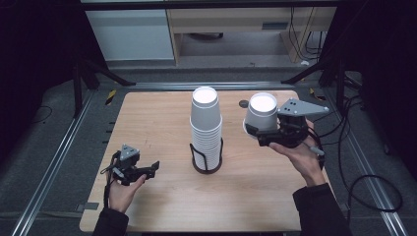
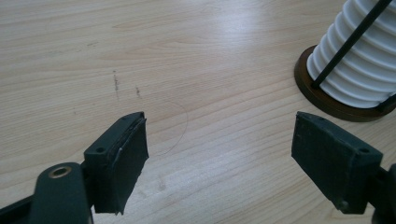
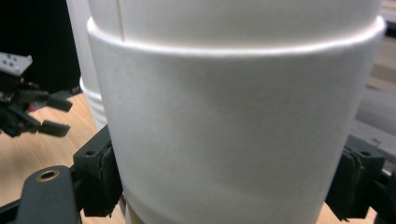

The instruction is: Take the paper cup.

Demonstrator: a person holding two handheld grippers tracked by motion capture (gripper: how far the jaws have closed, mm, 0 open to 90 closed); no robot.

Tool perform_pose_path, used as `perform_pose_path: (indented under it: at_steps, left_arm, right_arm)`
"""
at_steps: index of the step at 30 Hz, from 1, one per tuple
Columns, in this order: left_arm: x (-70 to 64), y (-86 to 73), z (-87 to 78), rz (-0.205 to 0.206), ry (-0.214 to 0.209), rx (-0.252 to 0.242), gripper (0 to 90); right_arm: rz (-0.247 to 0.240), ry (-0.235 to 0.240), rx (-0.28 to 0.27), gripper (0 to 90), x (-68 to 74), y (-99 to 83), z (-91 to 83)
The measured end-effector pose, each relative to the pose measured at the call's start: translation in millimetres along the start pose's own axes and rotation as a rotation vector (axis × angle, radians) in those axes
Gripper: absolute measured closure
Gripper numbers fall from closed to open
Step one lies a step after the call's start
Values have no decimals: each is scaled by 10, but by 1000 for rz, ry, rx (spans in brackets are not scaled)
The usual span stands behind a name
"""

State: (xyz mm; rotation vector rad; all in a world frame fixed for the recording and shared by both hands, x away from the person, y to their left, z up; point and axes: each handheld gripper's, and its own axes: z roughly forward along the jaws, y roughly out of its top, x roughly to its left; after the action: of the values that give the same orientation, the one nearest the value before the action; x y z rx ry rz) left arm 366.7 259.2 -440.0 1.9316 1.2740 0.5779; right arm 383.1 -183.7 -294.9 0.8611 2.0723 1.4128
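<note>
- High view: my right claw [image 1: 268,132] grips a paper cup [image 1: 261,112] mid-wall, aloft beside the stack [image 1: 206,129].
- Cup looks light and crushable; squeeze gently.
- Left claw [image 2: 219,158] released, over the worktop [image 2: 187,56].

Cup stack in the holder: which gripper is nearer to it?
Right, narrowly. The right gripper, shut on a single cup, is raised just right of the cup stack. The left gripper sits open, low at the table, left of the holder.
</note>
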Motion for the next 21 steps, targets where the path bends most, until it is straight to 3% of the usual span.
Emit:
perform_pose_path:
  at_steps: [12,21]
  left_arm:
    - [-128,42,12,43,-59,6,182]
    - [-234,90,-32,87,-98,1,181]
  right_arm:
    - [8,73,76,161,-2,-488,121]
    - [-47,171,168,159,98,-817,243]
